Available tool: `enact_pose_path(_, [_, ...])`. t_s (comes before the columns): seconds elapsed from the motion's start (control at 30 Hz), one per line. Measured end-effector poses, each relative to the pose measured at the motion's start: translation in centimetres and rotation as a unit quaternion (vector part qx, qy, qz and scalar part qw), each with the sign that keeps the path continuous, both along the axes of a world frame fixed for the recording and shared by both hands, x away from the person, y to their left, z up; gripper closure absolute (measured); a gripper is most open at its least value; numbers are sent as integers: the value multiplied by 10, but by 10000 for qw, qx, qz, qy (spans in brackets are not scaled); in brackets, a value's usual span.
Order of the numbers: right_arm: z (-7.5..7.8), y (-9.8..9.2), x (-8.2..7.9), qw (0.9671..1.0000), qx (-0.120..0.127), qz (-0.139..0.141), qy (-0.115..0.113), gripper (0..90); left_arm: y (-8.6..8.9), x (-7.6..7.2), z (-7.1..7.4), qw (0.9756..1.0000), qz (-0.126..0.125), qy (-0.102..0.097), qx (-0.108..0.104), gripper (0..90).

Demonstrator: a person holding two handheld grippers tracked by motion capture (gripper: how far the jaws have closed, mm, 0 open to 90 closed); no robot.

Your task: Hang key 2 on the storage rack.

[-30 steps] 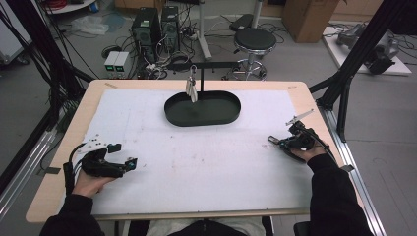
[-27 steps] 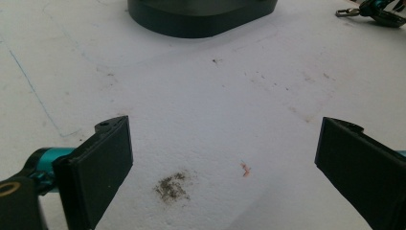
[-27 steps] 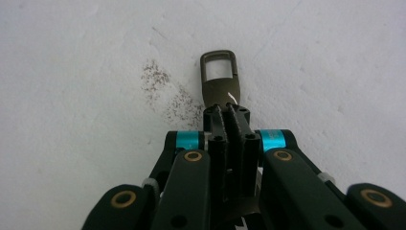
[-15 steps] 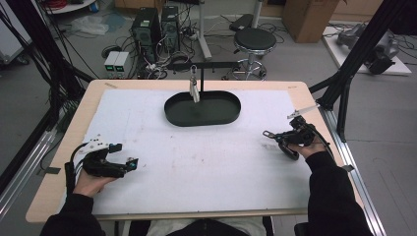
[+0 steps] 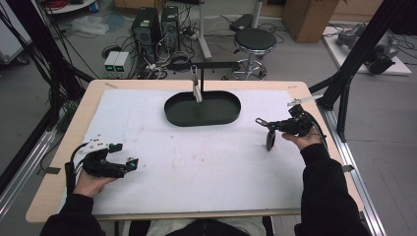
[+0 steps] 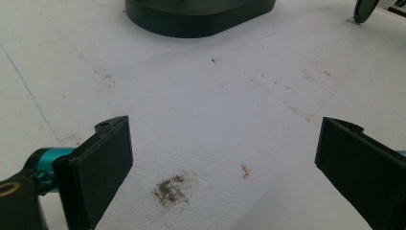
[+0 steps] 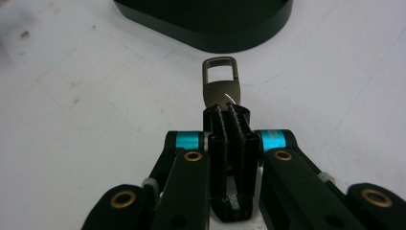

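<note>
Right gripper clamped on a metal clasp near black oval tray; left gripper wide open, empty.

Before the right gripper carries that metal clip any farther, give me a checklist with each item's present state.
1. Right gripper shut on the metal clip: ok.
2. Clip's loop end free beyond the pads: ok.
3. Clip lifted off the white mat: cannot tell; its lower end looks close to the surface.
4. Black oval tray unobstructed on the right gripper's side: ok.
5. Stand with the hanging piece upright behind the tray: ok.
6. Left gripper open, resting apart from the path: ok.
</note>
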State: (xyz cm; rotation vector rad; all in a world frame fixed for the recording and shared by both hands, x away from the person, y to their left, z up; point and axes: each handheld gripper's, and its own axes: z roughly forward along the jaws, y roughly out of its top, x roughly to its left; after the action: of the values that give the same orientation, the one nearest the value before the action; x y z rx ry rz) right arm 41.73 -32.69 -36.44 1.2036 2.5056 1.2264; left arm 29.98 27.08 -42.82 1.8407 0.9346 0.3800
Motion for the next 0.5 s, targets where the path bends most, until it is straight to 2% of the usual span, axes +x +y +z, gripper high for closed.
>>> enact_pose_path(0.3, [17, 15, 9, 9997, 157, -15, -174, 869, -2, -1, 0, 10000, -20, -46, 15, 62])
enact_pose_path(0.5, [25, 25, 12, 9995, 243, 57, -171, 869, -1, -1, 1, 10000, 18, -78, -39, 62])
